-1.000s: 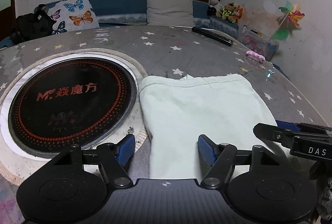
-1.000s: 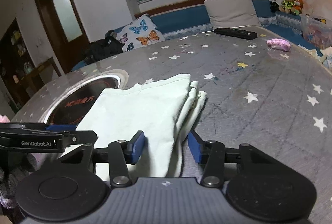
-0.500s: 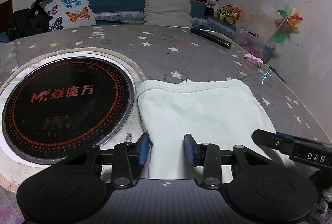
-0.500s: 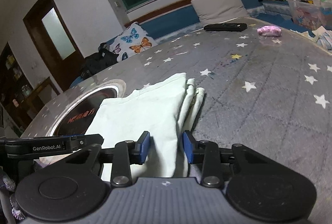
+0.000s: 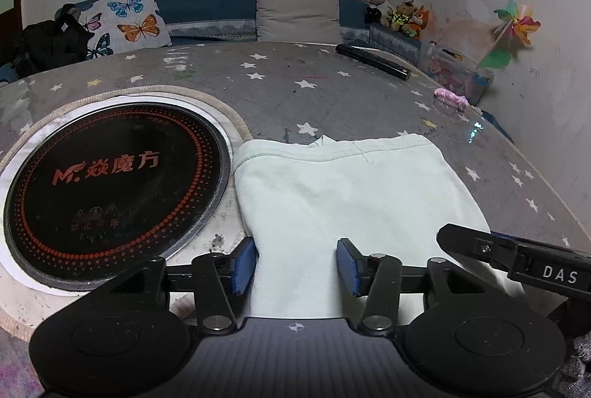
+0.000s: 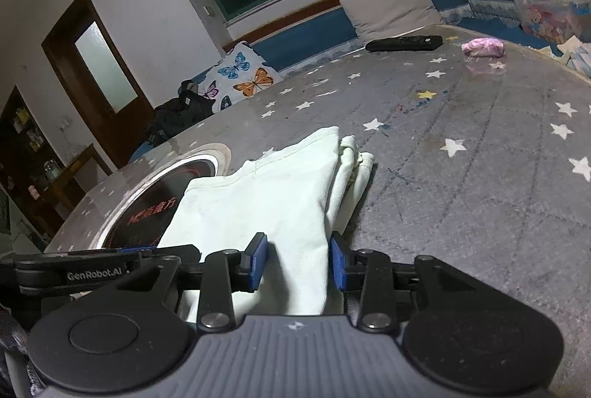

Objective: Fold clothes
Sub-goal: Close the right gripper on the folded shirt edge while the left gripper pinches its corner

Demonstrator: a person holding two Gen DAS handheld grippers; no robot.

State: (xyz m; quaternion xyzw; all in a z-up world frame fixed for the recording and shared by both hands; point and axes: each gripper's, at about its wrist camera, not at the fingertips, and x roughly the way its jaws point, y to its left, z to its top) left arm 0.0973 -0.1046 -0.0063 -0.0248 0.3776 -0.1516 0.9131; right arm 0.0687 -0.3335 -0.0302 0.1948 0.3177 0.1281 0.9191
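Observation:
A pale green folded garment (image 5: 351, 191) lies on the grey star-patterned table (image 5: 288, 95), just right of a round black cooktop (image 5: 110, 184). My left gripper (image 5: 295, 263) grips the garment's near left corner, a blue pad against each side of the cloth. My right gripper (image 6: 297, 259) holds the near right corner of the garment (image 6: 266, 191). Its jaws are closing, and the cloth bunches up between the pads. One finger of each gripper shows in the other's view. The garment's stacked layers show along its right edge.
A black remote (image 5: 373, 60) and a small pink object (image 5: 450, 99) lie at the table's far right. Cushions, plush toys and a clear storage box line the bench behind. The table's edge curves away at the right (image 5: 546, 198).
Both grippers' jaws have narrowed onto the garment's near corners. The right gripper has rolled a little, tilting its view. Neither hand has shifted place.

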